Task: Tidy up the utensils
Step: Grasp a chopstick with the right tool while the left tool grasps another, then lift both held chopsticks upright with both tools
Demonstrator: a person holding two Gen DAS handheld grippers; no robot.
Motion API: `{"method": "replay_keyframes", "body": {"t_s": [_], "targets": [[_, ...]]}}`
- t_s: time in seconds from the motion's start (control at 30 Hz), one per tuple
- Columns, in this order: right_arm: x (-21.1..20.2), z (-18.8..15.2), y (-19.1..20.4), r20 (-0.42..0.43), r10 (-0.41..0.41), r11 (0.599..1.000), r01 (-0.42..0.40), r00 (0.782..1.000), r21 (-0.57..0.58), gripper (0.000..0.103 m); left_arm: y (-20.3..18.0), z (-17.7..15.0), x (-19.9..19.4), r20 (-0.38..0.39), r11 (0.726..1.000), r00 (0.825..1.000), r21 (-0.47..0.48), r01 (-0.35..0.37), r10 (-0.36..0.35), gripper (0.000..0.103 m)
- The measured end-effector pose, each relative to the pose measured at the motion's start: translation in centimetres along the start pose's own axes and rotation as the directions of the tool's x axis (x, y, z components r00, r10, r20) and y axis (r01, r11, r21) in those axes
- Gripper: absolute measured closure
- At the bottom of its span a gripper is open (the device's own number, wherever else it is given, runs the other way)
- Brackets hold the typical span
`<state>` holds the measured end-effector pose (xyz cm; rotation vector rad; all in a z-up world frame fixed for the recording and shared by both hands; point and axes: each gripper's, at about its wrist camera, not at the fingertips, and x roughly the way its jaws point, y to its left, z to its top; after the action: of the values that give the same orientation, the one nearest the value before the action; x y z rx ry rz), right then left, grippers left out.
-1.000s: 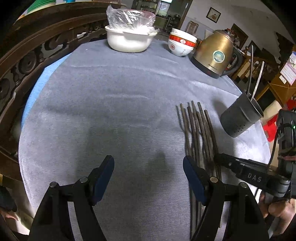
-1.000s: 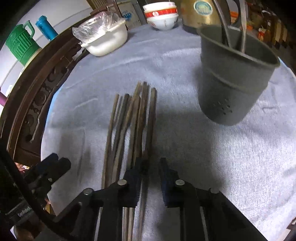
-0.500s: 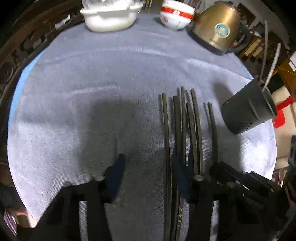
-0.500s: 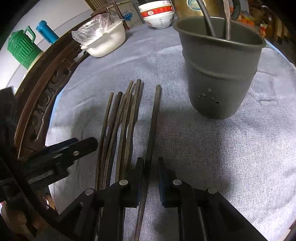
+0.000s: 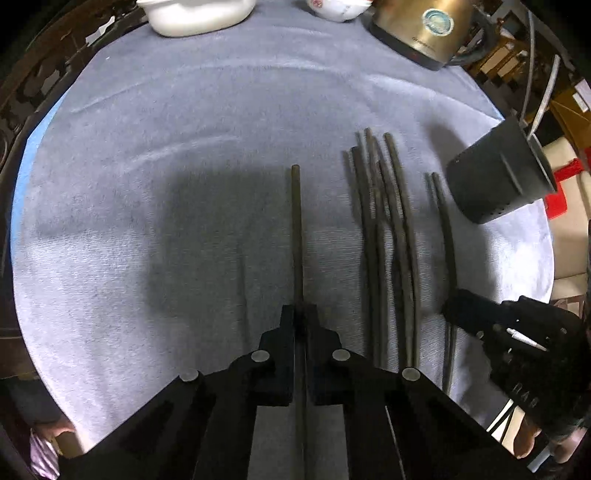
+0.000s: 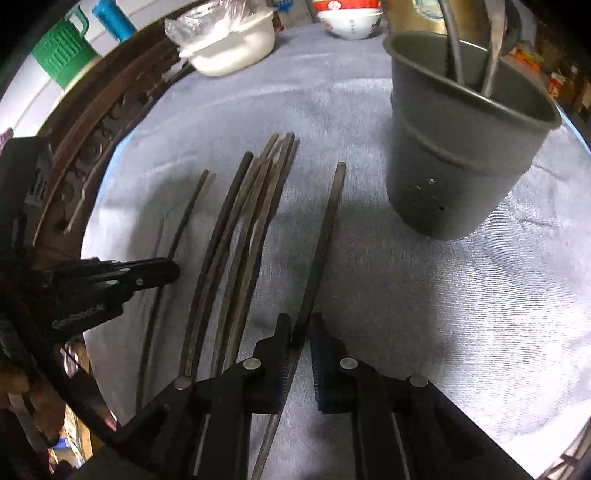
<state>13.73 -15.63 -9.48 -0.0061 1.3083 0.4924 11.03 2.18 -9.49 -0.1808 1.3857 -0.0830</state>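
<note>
Setting: While both grippers point down at a round table (image 5: 221,122) covered in grey cloth, dark chopsticks are seen lying on it, with a grey holder nearby.
Left gripper (image 5: 300,314): It is seen clenched on a single chopstick (image 5: 296,221) at the lower centre of the left wrist view; the stick runs straight up the frame, apart from the others.
Right gripper (image 6: 300,332): It is seen closed around another single chopstick (image 6: 327,229) at the lower centre of the right wrist view. Whether both pads press on it cannot be told for certain, but a grip is judged likely.
Loose bundle (image 5: 384,229): The remaining chopsticks are left lying side by side between the two held ones, right of centre in the left wrist view.
Holder (image 6: 458,147): A grey cup stands in the upper right of the right wrist view, with two utensils already inside.
Background: A white dish (image 6: 236,48), a bowl (image 6: 349,22) and a gold kettle (image 5: 424,29) are placed along the top edge.
Advice for this step: Each stick should be gripped firmly, lifted clear of the cloth, tipped upright over the cup and lowered inside before release; the cup's rim should not be knocked.
</note>
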Motion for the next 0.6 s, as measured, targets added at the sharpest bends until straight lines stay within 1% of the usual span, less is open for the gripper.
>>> {"method": "replay_keyframes", "body": {"t_s": [0.1, 0.17, 0.27, 0.33, 0.37, 0.43, 0.5, 0.53, 0.6], "targets": [[0.1, 0.6, -0.6, -0.024, 0.022, 0.998, -0.020, 0.999, 0.053, 0.087, 0.5, 0.4, 0.0, -0.032, 1.000, 0.999, -0.001, 0.006, -0.006, 0.097], [0.1, 1.2, -0.9, -0.024, 0.023, 0.995, -0.021, 0.999, 0.100, 0.087, 0.3, 1.0, 0.0, -0.044, 1.000, 0.999, 0.011, 0.002, -0.001, 0.094], [0.5, 1.7, -1.3, -0.020, 0.017, 0.987, -0.014, 1.000, 0.163, 0.087, 0.2, 1.9, 0.1, -0.031, 1.000, 1.000, 0.021, -0.002, 0.002, 0.094], [0.5, 1.9, -0.7, -0.027, -0.017, 0.989, 0.021, 0.999, 0.146, 0.087, 0.4, 1.9, 0.1, -0.028, 1.000, 1.000, 0.019, 0.010, -0.009, 0.095], [0.7, 1.8, -0.3, -0.027, -0.035, 0.990, 0.038, 0.999, 0.136, 0.088, 0.6, 1.9, 0.0, -0.025, 1.000, 1.000, 0.019, 0.013, -0.012, 0.097], [0.9, 1.9, 0.4, -0.031, -0.073, 0.992, 0.076, 0.997, 0.104, 0.094, 1.5, 1.7, -0.1, -0.022, 0.999, 0.999, 0.009, 0.045, -0.045, 0.098], [1.1, 2.0, 1.1, -0.042, -0.084, 0.993, 0.087, 0.996, 0.079, 0.096, 2.3, 1.5, -0.2, -0.022, 0.997, 0.997, -0.017, 0.075, -0.076, 0.098], [1.1, 2.0, 1.4, -0.046, -0.086, 0.994, 0.089, 0.995, 0.069, 0.096, 2.8, 1.3, -0.5, -0.007, 0.996, 0.996, -0.027, 0.086, -0.087, 0.098], [0.5, 1.6, 2.0, -0.025, -0.097, 0.994, 0.099, 0.995, 0.048, 0.097, 3.8, 1.1, -1.6, 0.040, 0.993, 0.993, -0.048, 0.110, -0.108, 0.098]]}}
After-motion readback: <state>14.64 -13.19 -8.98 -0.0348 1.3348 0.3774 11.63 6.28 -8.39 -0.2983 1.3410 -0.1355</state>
